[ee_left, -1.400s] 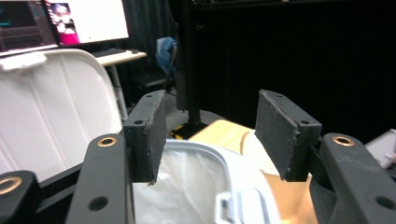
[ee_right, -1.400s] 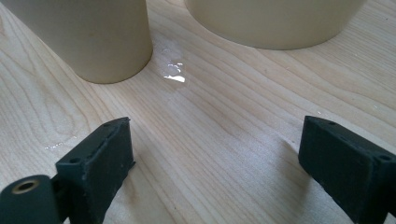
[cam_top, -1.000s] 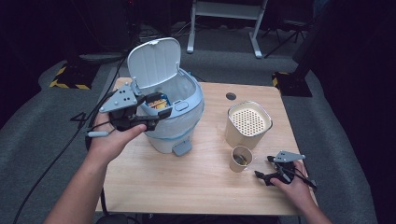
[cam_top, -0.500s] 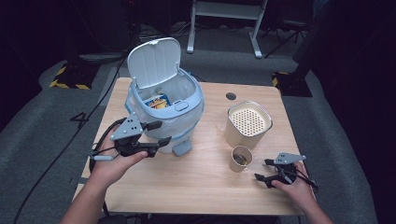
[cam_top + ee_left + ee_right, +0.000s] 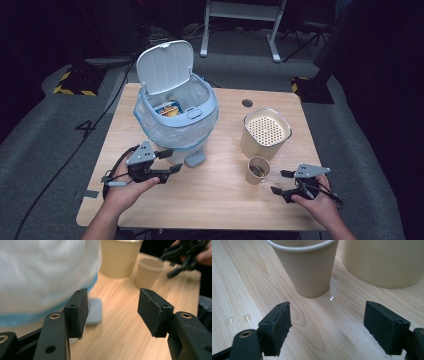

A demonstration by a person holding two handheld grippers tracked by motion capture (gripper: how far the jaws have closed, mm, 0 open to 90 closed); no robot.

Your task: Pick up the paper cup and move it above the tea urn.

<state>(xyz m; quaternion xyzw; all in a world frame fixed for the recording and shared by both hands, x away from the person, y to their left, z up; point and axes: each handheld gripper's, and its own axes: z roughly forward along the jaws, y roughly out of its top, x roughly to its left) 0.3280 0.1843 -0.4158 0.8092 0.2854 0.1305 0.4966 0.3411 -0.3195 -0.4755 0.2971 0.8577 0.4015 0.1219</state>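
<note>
A light-blue pedal bin (image 5: 200,107) with a white liner stands on the wooden table (image 5: 220,200), its lid (image 5: 165,67) up. A yellow and blue packet (image 5: 167,109) lies inside. My left gripper (image 5: 173,160) is low in front of the bin, open and holding nothing. In the left gripper view the bin's lined side (image 5: 45,272) and grey pedal (image 5: 94,311) are just left of the left gripper (image 5: 112,312). My right gripper (image 5: 278,182) rests open near the front right, facing a small paper cup (image 5: 258,170). That cup (image 5: 312,267) stands just beyond the right gripper (image 5: 327,322).
A beige canister (image 5: 266,132) with a perforated top stands behind the cup. Water drops (image 5: 333,296) lie on the wood by the cup's base. A cable hole (image 5: 247,103) sits at the table's back. The left gripper's cable (image 5: 112,172) loops near the front-left edge.
My left gripper has come away from above the bin's opening, down and toward the person, to the table in front of the bin. The right gripper has stayed put.
</note>
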